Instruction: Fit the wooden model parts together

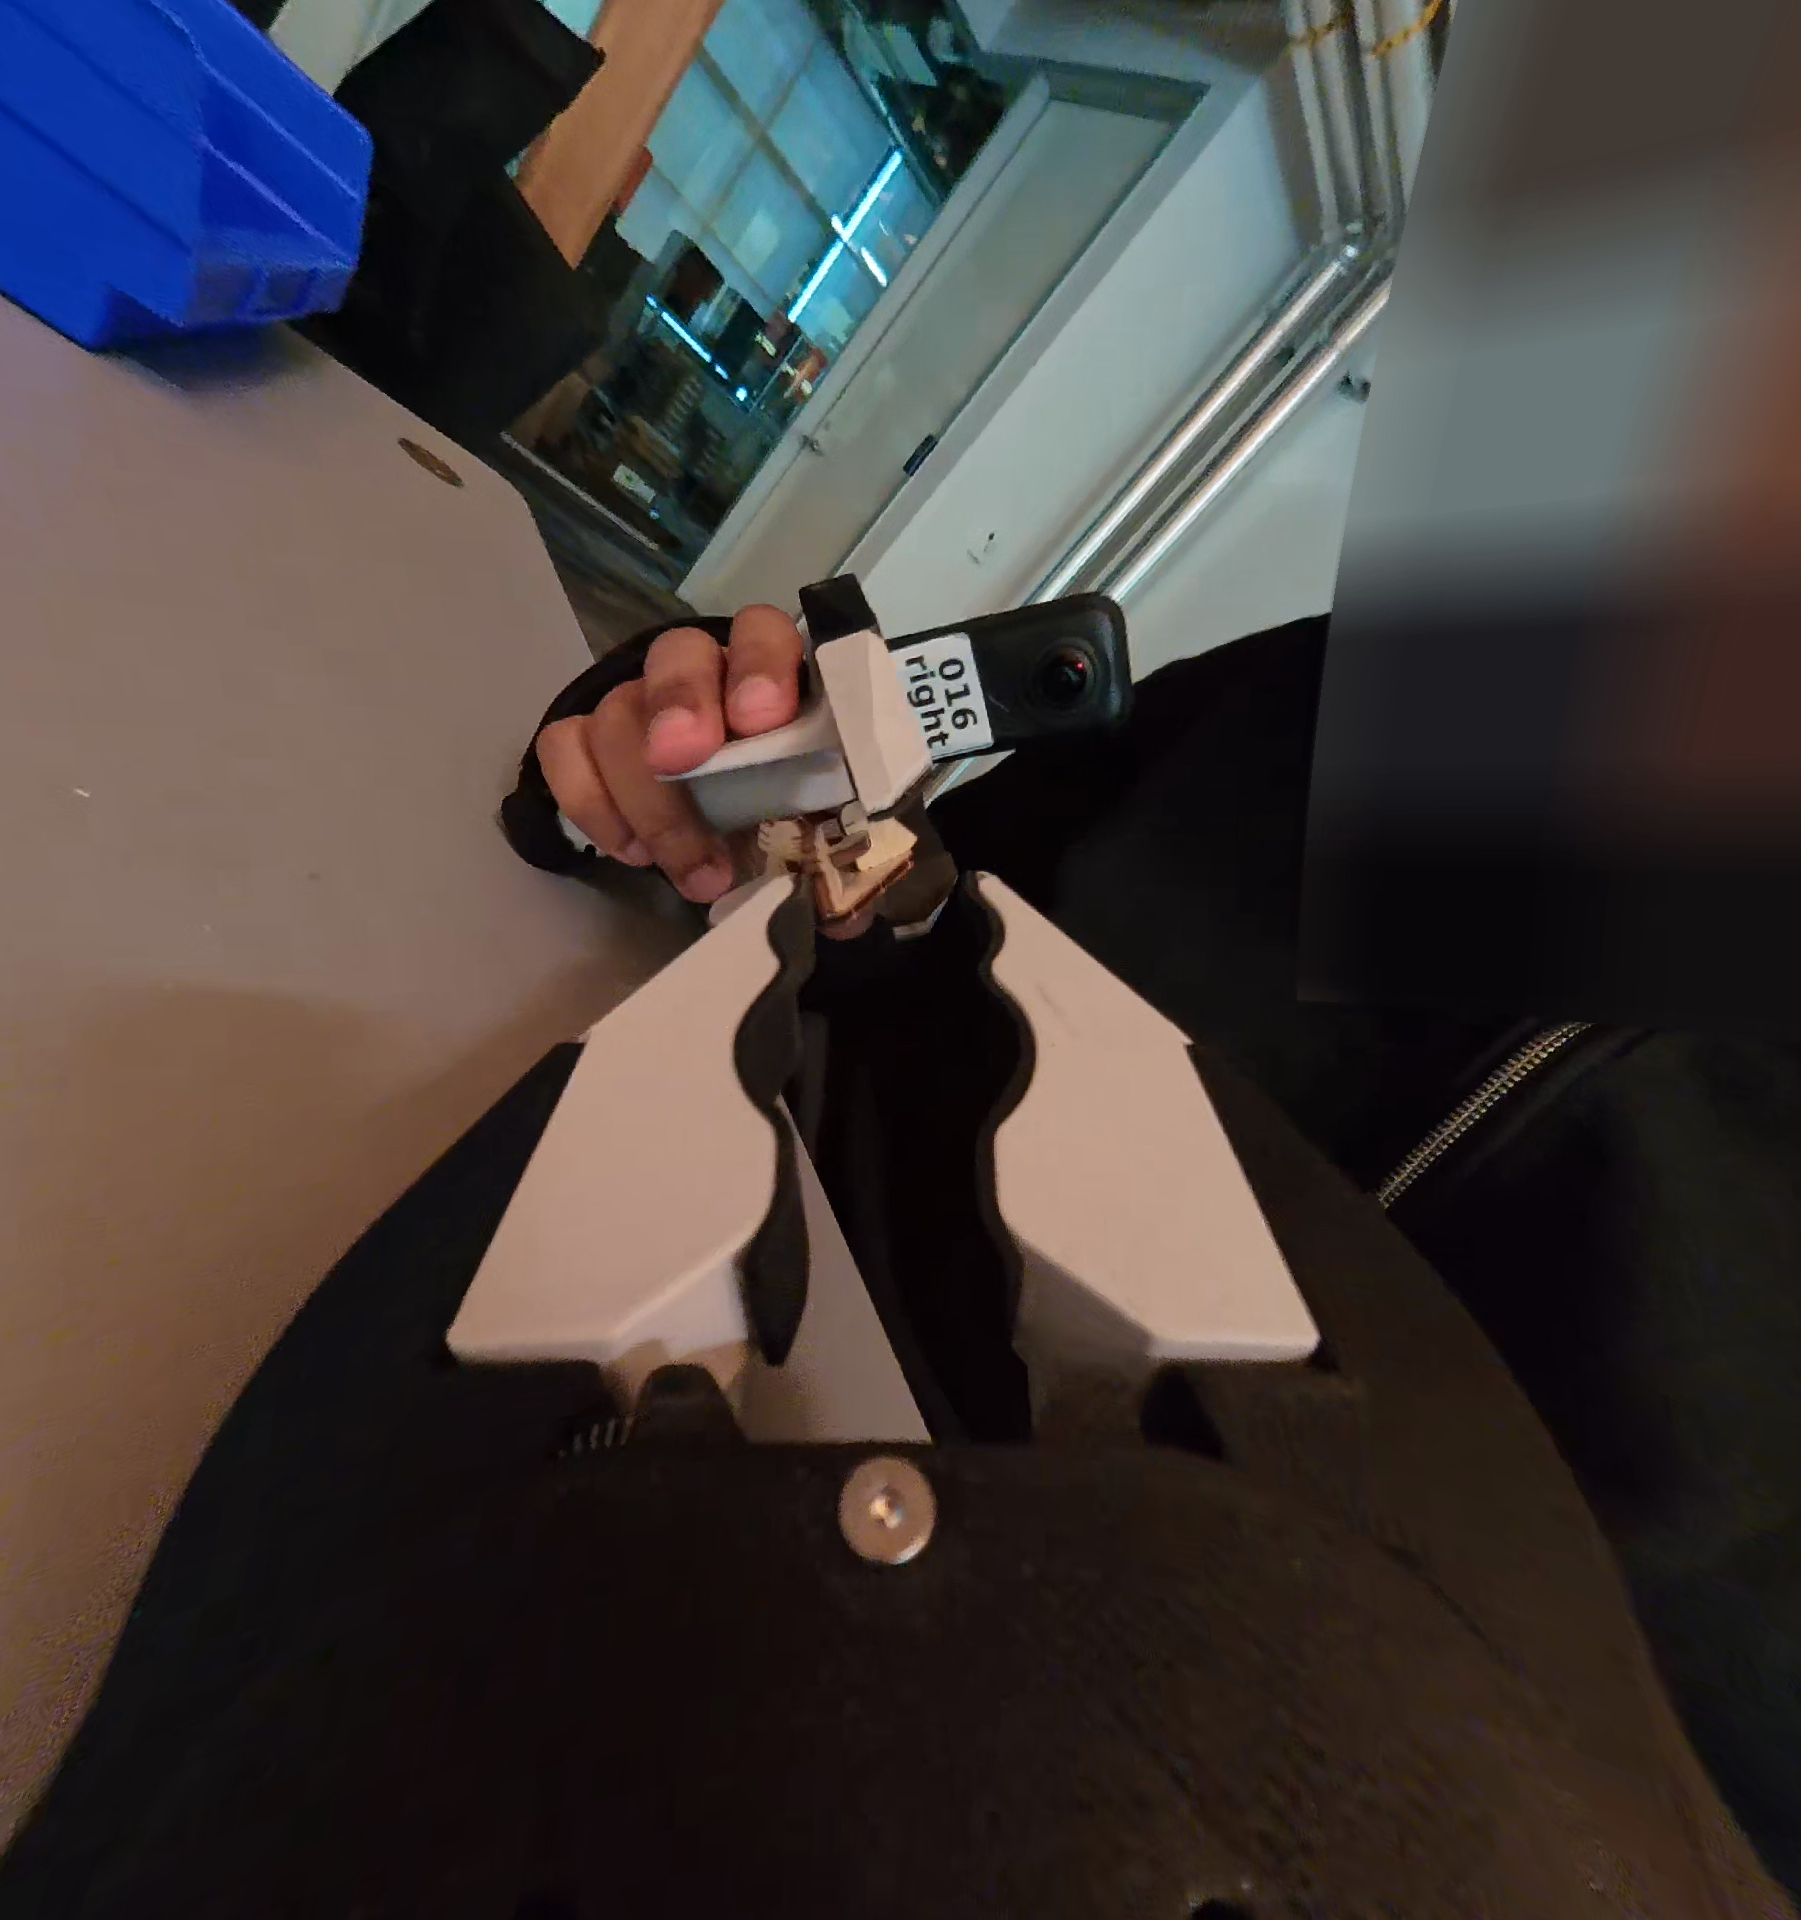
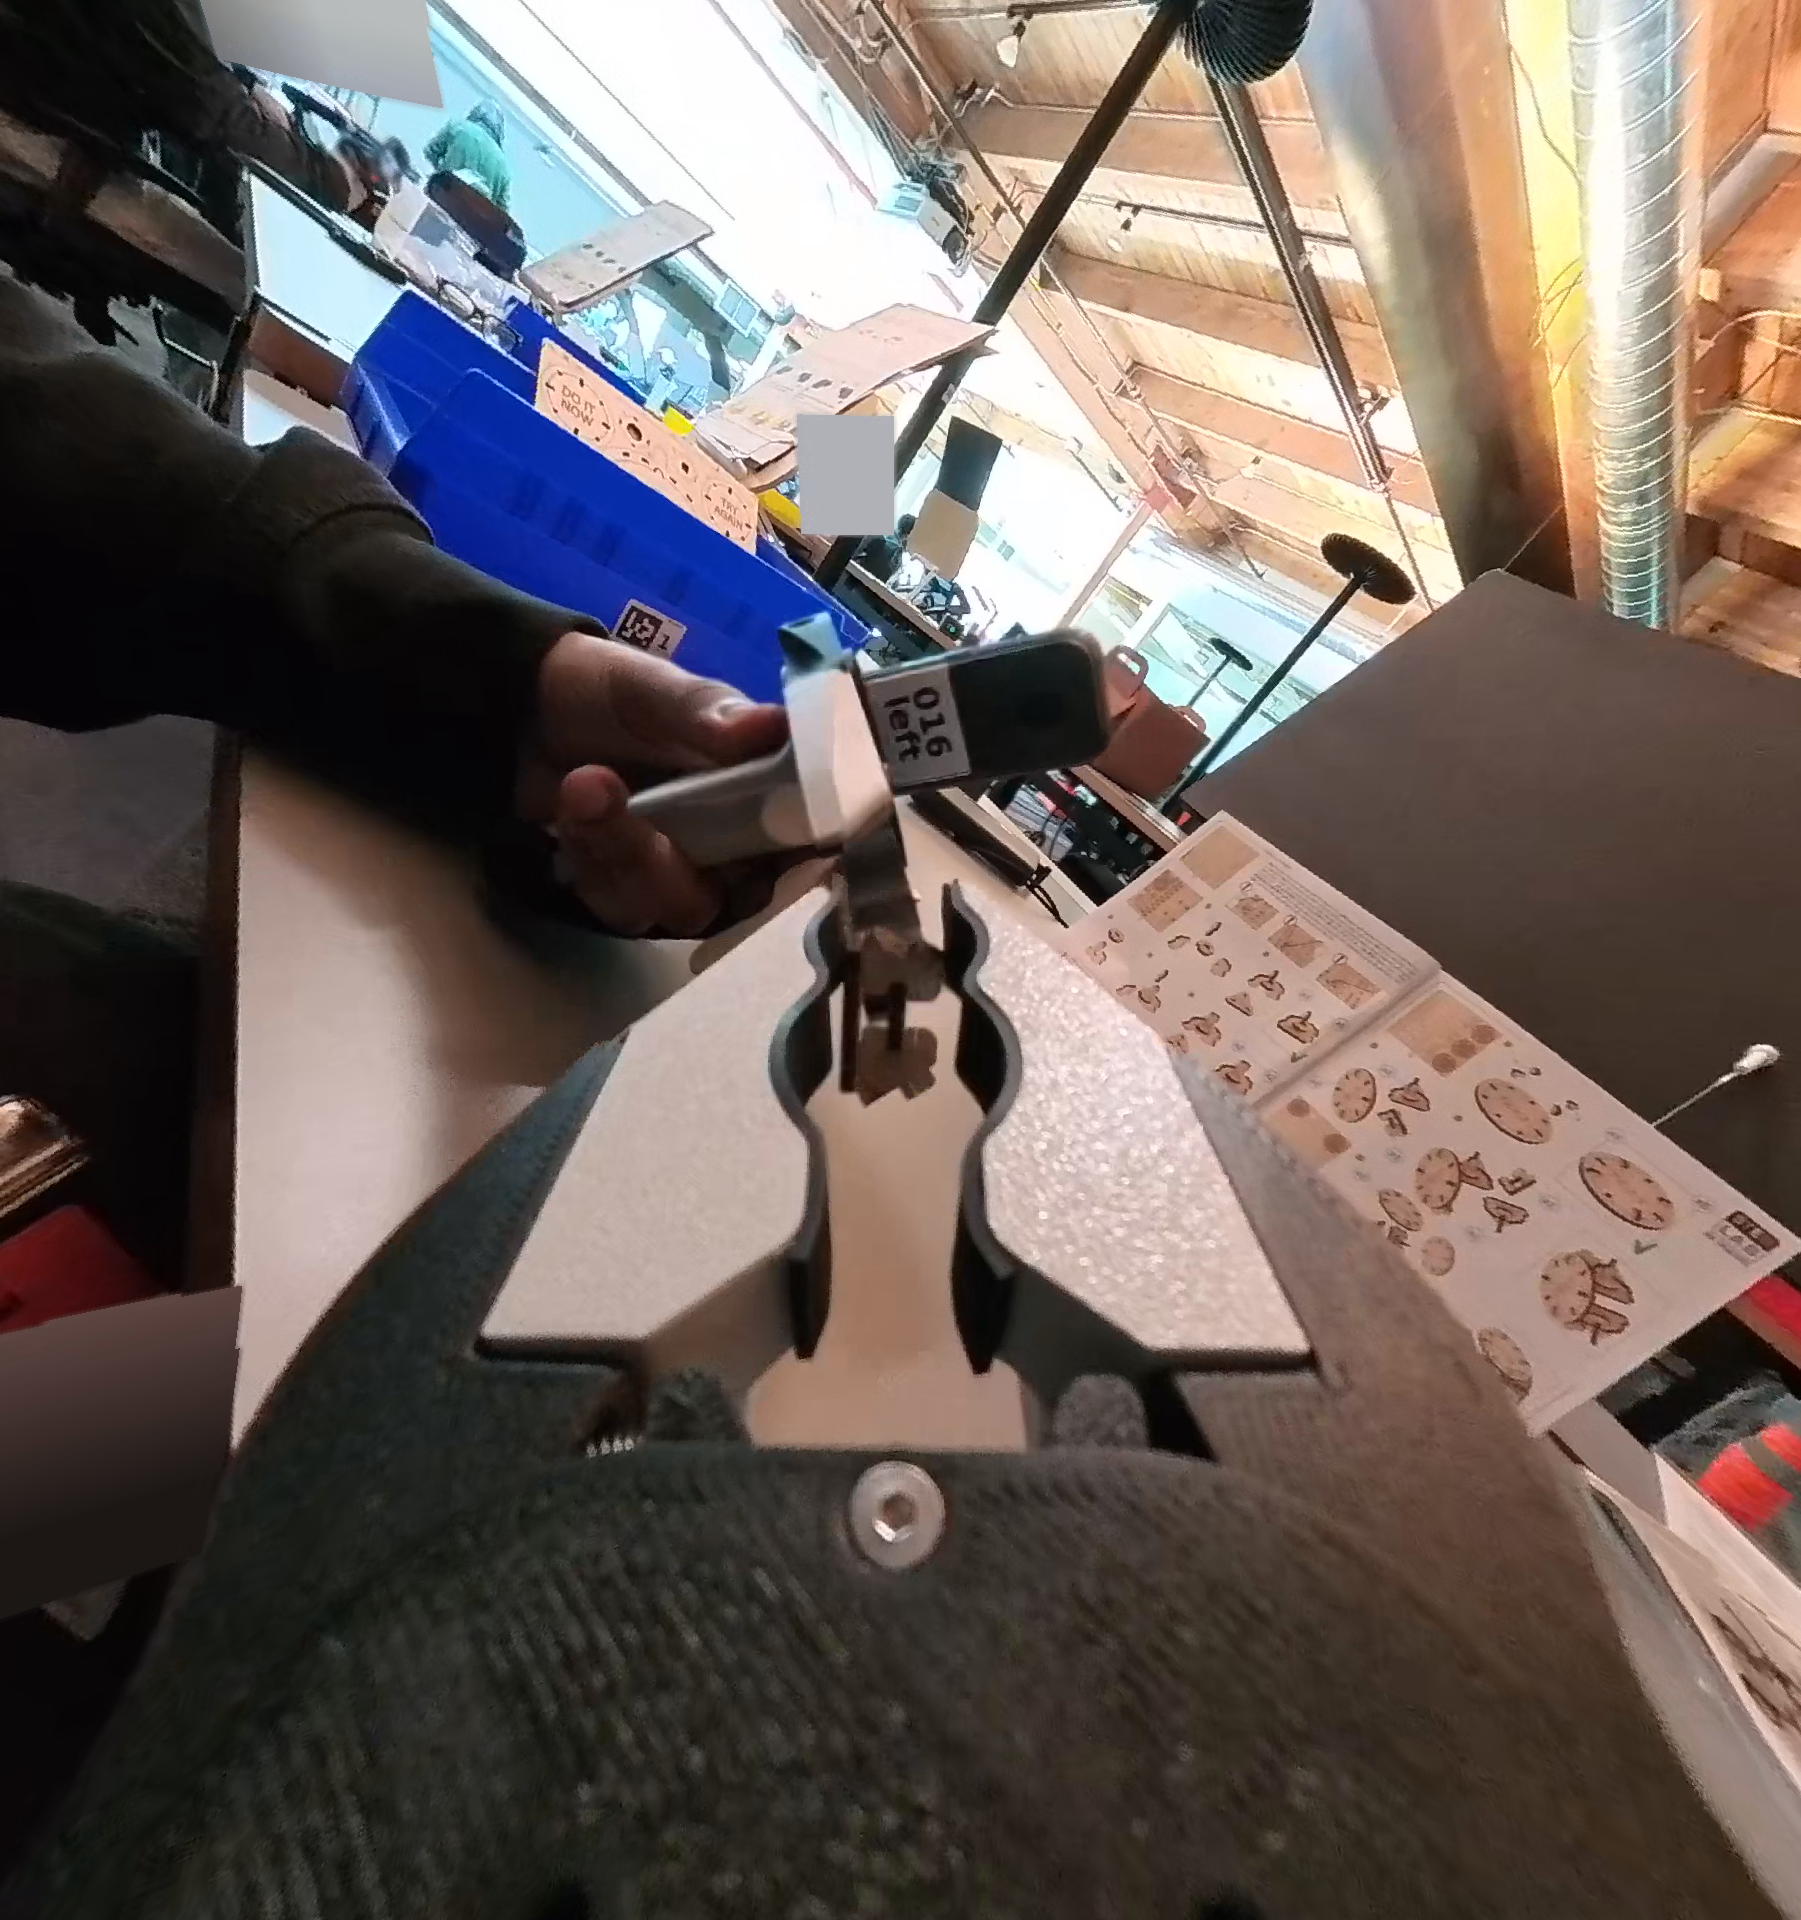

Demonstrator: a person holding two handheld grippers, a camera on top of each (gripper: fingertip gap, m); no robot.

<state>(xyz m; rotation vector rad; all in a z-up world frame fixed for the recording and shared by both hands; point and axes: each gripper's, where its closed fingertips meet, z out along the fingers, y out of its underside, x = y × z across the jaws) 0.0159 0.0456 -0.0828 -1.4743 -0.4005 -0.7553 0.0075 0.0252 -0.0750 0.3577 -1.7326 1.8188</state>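
Observation:
My right gripper (image 2: 894, 920) is shut on a small light-wood assembly (image 2: 891, 961). A gear-shaped wooden part (image 2: 896, 1070) hangs between its pads, a little above the table. My left gripper (image 1: 885, 899) meets it head-on, and its black pads close on the same wooden assembly (image 1: 849, 868) at the fingertips. In the right wrist view the left gripper's fingers (image 2: 875, 883) come down onto the top of the wood. A hand (image 1: 667, 748) holds the right gripper's white body (image 1: 865, 717), and another hand (image 2: 626, 810) holds the left one.
A grey table (image 1: 200, 727) carries a blue bin (image 2: 584, 509), also in the left wrist view (image 1: 148, 156). A printed sheet of assembly pictures (image 2: 1447, 1122) lies on a black mat (image 2: 1550, 831) beside a thin white-tipped stick (image 2: 1717, 1081). A dark zipped jacket (image 1: 1478, 1101) is close on the right. Less than 4 cm separates the two grippers' tips.

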